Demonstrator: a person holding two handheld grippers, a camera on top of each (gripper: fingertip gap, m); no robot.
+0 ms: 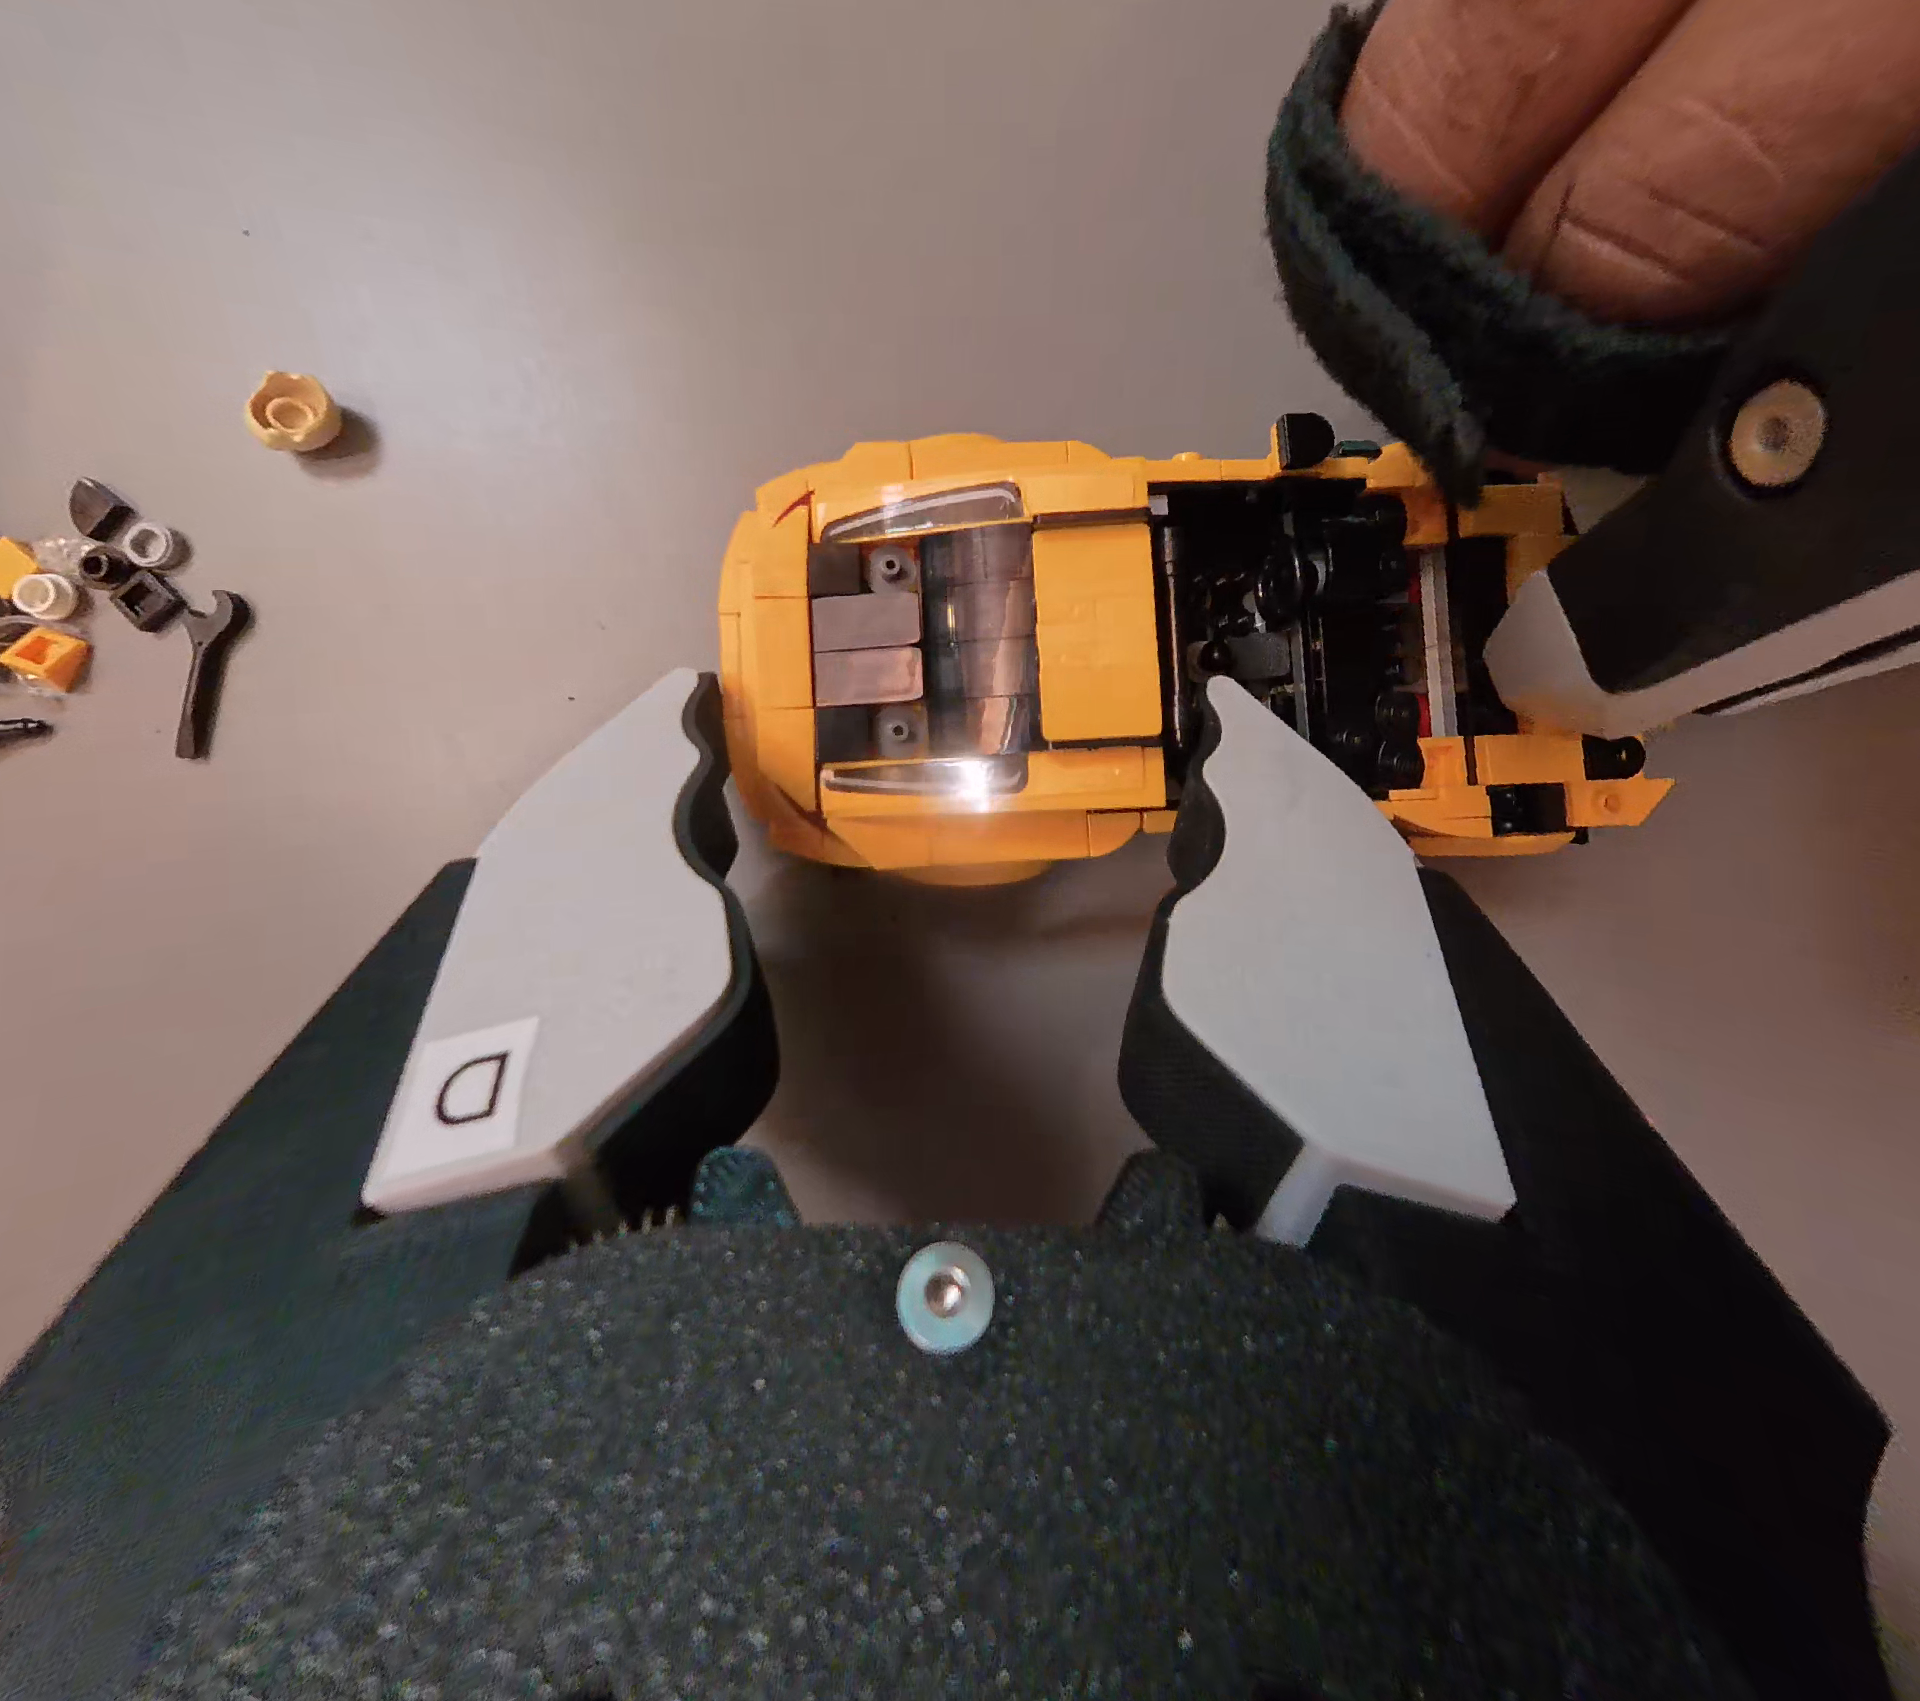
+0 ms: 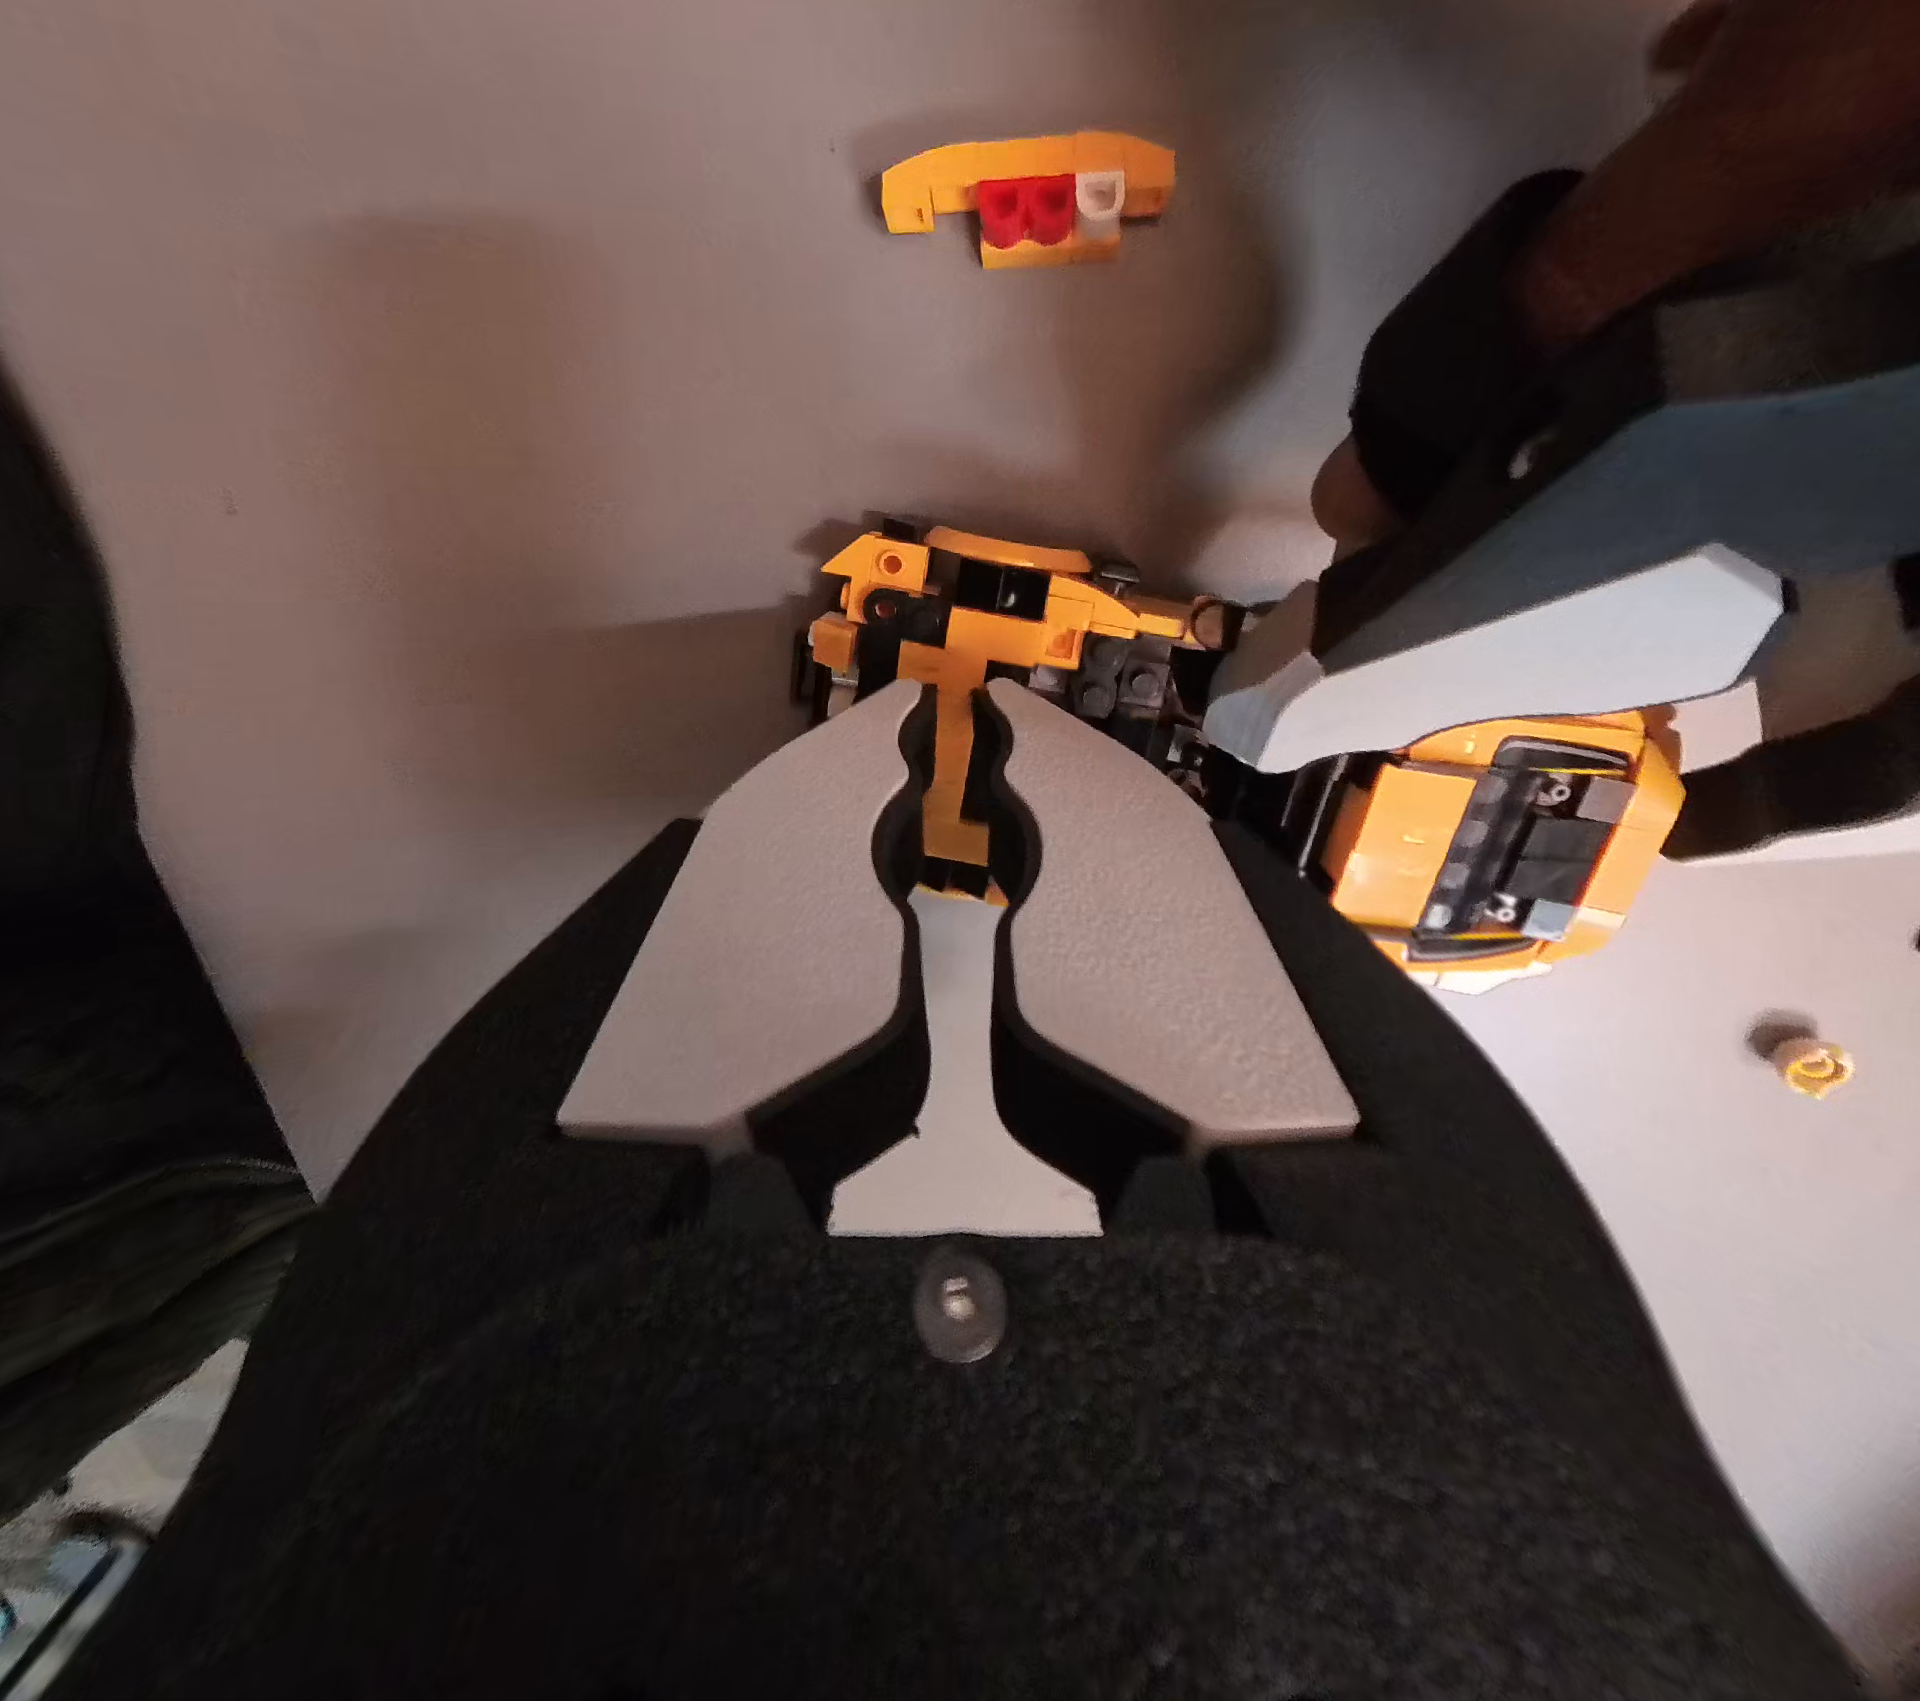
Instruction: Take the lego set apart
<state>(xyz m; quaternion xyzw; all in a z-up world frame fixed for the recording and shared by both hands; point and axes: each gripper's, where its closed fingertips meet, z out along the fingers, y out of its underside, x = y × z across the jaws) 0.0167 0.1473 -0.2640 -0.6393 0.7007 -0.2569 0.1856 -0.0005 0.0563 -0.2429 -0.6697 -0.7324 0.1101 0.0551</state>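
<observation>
One orange lego car (image 1: 1091, 664) lies on the pale grey table (image 1: 623, 145), its rounded end whole with clear side windows, its other end stripped to black and red inner bricks. In the left wrist view its long axis runs left to right, rounded end to the left. The left gripper (image 1: 951, 726) is spread wide around the car's roofed middle; whether its fingers press the body cannot be told. The right gripper (image 2: 954, 695) is pinched on an orange strip (image 2: 951, 768) at the stripped end. Bare table lies open beyond the car. Well apart lie a detached orange piece (image 2: 1023, 197) with red bricks, a tan round brick (image 1: 293, 408) and a heap of small parts (image 1: 94, 581).
</observation>
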